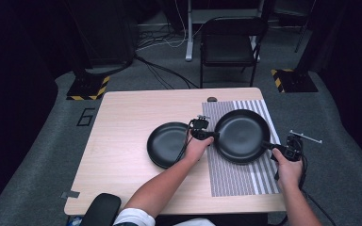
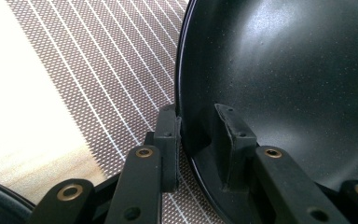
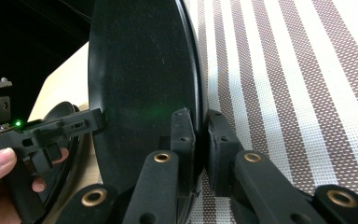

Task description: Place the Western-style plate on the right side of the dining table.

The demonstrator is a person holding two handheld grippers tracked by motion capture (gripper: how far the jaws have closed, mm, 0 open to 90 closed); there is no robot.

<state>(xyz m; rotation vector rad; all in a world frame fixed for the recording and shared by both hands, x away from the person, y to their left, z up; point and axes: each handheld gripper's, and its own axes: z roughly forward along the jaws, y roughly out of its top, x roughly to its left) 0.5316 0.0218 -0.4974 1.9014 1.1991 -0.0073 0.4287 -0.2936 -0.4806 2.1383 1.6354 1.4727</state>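
Resting over the striped placemat [image 1: 245,181] at the right of the table [image 1: 122,155], the black pan [image 1: 242,134] is clamped across its width: the left gripper [image 1: 212,135] pinches the left rim, one jaw inside the bowl and one outside, while the right gripper [image 1: 269,146] is clenched on the opposite right rim. That left-to-right line between the two grips is what any lift would turn on, so both hands should rise evenly. A second, smaller black pan [image 1: 168,143] sits just left, beside the left hand [image 1: 197,148].
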